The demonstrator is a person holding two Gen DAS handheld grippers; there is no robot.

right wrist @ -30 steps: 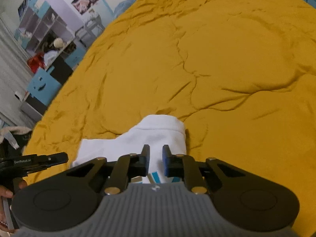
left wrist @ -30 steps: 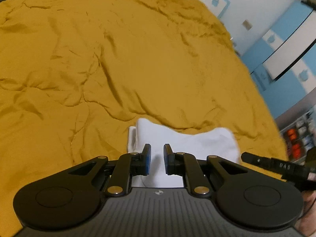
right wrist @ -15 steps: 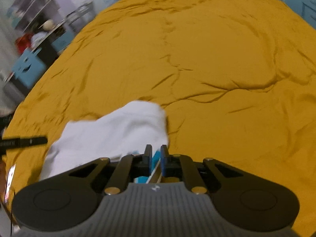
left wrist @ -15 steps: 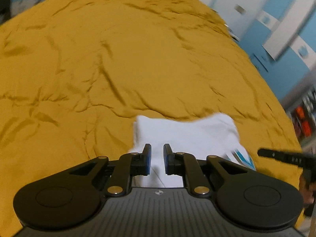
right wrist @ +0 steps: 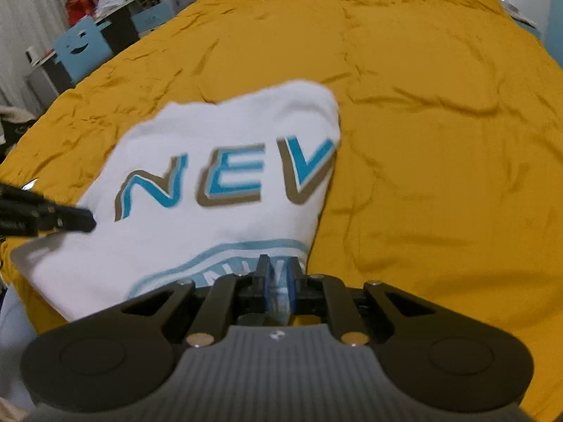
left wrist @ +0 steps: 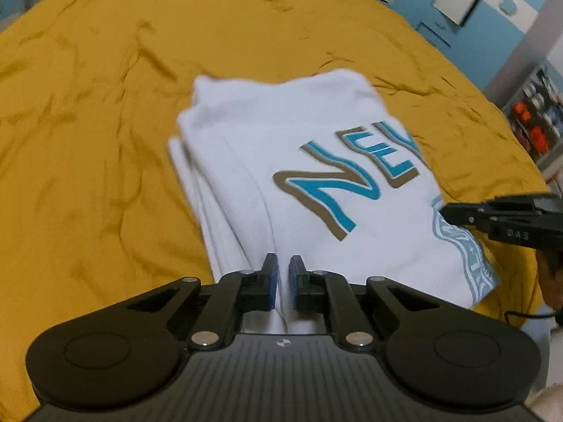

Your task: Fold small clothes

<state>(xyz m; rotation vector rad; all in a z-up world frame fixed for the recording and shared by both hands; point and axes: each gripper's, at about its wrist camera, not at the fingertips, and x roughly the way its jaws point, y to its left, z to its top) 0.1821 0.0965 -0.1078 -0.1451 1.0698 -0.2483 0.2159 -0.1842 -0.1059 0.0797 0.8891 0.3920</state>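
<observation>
A: How should the white T-shirt (left wrist: 281,161) handle?

B: Light, soft and floppy, I'd judge; it sags wherever nothing supports it, so its near edge and corners are the places to take.

A: And its look?

B: White, folded in layers, blue-and-tan lettering facing up, lying on the mustard bedspread (left wrist: 88,133).

A: The grippers?

B: The left gripper (left wrist: 283,283) and right gripper (right wrist: 276,277) are each clamped on that near edge.

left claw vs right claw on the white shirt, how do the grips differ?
The left claw pinches plain white fabric of the white printed t-shirt, on its layered side. The right claw pinches the light blue curved print at the opposite side. Both are shut on cloth over the mustard yellow bedspread.
</observation>
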